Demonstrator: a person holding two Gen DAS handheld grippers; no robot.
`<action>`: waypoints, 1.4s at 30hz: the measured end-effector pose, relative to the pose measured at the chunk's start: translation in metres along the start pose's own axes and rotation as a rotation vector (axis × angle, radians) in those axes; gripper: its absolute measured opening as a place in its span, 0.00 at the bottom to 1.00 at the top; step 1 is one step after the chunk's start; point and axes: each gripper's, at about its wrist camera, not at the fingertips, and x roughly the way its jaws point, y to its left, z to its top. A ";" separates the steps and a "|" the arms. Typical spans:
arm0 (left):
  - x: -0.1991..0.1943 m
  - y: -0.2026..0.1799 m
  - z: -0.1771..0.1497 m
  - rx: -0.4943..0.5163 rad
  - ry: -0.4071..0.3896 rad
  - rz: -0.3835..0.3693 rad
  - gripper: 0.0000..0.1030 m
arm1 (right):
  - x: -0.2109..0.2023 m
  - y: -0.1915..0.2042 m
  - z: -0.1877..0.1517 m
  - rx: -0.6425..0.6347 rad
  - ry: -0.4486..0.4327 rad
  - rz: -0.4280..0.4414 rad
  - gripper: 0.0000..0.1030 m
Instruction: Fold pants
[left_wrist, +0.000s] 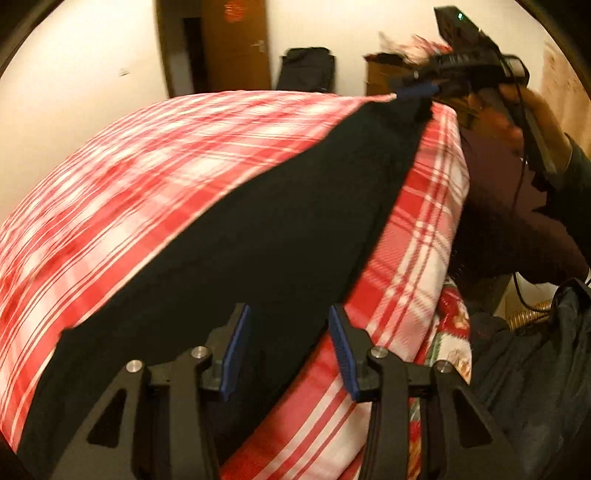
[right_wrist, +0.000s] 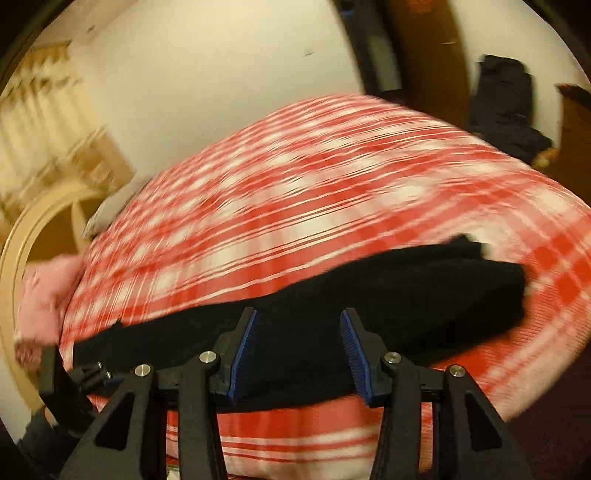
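Black pants (left_wrist: 266, 236) lie in a long folded band across a bed with a red and white plaid cover (left_wrist: 155, 162). My left gripper (left_wrist: 290, 321) hovers over the near end of the pants, jaws apart, blue pads clear of the cloth. At the far end a hand holds my right gripper (left_wrist: 415, 90) by the pants' corner. In the right wrist view the right gripper (right_wrist: 298, 325) stands open above the pants (right_wrist: 388, 295), nothing pinched. The left gripper's body (right_wrist: 92, 374) shows at the lower left there. Both views are motion-blurred.
A brown door (left_wrist: 236, 44), dark clothes on a chair (left_wrist: 306, 70) and a cardboard box (left_wrist: 384, 77) stand beyond the bed. Dark garments (left_wrist: 535, 350) pile up at the bed's right side. A pink cloth (right_wrist: 48, 295) and a curved wooden frame (right_wrist: 14, 240) lie at the bed's left end.
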 end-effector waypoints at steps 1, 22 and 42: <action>0.008 -0.005 0.003 0.006 0.010 -0.007 0.44 | -0.011 -0.013 -0.001 0.027 -0.021 -0.014 0.47; 0.041 0.000 0.010 -0.050 0.073 -0.043 0.34 | 0.018 -0.104 0.039 0.267 -0.015 -0.076 0.04; 0.044 -0.008 0.010 -0.015 0.065 0.012 0.34 | -0.011 -0.138 -0.002 0.275 -0.105 0.028 0.03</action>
